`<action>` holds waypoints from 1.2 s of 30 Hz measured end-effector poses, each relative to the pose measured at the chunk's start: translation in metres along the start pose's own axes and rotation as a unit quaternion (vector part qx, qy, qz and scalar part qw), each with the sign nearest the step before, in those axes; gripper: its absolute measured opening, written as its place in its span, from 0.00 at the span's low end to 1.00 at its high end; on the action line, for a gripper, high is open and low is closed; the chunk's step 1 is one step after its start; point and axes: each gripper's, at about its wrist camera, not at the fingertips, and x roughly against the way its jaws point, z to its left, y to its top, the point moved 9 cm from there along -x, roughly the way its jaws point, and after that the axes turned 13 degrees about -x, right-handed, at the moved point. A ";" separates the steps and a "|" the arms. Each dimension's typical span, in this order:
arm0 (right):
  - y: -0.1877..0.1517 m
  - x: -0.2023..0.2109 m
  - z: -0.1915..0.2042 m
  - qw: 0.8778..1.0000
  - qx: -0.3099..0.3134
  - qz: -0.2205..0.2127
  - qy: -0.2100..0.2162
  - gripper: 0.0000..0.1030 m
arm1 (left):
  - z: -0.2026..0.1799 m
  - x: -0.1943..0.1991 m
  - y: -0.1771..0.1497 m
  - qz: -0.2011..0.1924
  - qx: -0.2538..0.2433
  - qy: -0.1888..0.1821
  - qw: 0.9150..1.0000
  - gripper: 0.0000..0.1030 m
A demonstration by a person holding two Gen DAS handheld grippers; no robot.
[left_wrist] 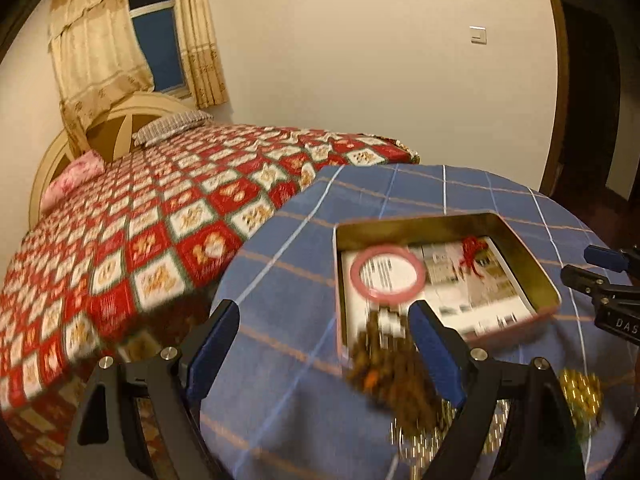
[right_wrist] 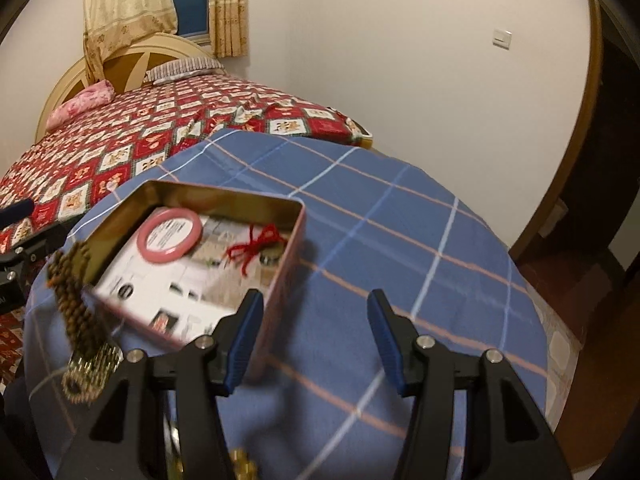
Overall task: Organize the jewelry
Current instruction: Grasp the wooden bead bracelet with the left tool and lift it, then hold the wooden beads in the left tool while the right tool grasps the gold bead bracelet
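Both grippers, left and right, stand released and empty over the cloth; beads drape over the tin's rim, bangle inside

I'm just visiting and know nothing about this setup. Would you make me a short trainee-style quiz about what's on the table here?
1. True or false: the pink bangle lies inside the open tin.
2. Which item hangs over the tin's edge? A) red yarn bow B) brown bead strand C) bangle
3. Fill in: neither the left gripper nor the right gripper holds anything; both are ____.

Key: 1 true; 2 B; 3 open.
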 end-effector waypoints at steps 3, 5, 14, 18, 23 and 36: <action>-0.020 0.012 -0.003 1.000 -0.006 0.004 -0.003 0.55 | 0.000 0.007 -0.023 0.012 0.013 0.000 1.000 0.84; -0.030 0.018 -0.003 1.000 -0.006 0.006 -0.007 0.55 | -0.001 0.008 -0.035 0.019 0.023 -0.002 1.000 0.84; -0.064 0.035 -0.004 1.000 -0.016 0.013 0.003 0.56 | -0.025 0.006 -0.034 0.015 0.013 -0.019 1.000 0.84; -0.073 0.029 0.001 1.000 -0.011 0.022 0.007 0.56 | -0.041 -0.015 -0.040 0.032 0.003 -0.034 0.999 0.82; -0.076 0.027 0.001 0.999 -0.019 0.024 0.018 0.56 | -0.053 -0.018 -0.043 0.030 0.013 -0.085 0.996 0.34; -0.087 0.032 0.015 0.998 -0.004 0.045 0.047 0.47 | -0.046 0.034 -0.031 -0.023 -0.017 -0.069 0.997 0.20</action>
